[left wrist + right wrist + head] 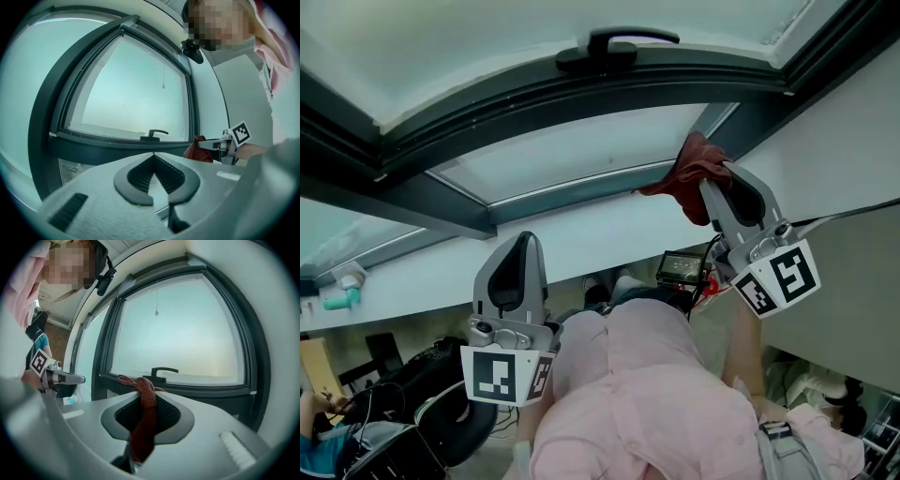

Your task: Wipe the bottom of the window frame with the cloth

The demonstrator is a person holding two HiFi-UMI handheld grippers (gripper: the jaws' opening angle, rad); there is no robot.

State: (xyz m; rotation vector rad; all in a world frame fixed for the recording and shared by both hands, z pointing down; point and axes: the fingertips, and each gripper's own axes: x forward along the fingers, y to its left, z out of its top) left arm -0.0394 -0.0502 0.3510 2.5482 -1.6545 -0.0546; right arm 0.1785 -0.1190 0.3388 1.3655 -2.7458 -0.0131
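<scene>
The right gripper [719, 187] is clenching a red cloth [686, 173], holding it close to the dark window frame [581, 89] ahead. The left gripper [525, 246] is hovering farther back, jaws closed on nothing.

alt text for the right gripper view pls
The right gripper has its jaws shut on a red cloth, held up in front of the dark bottom window frame and its handle. Pale glass fills the view behind, and the left gripper shows at the left edge.
</scene>
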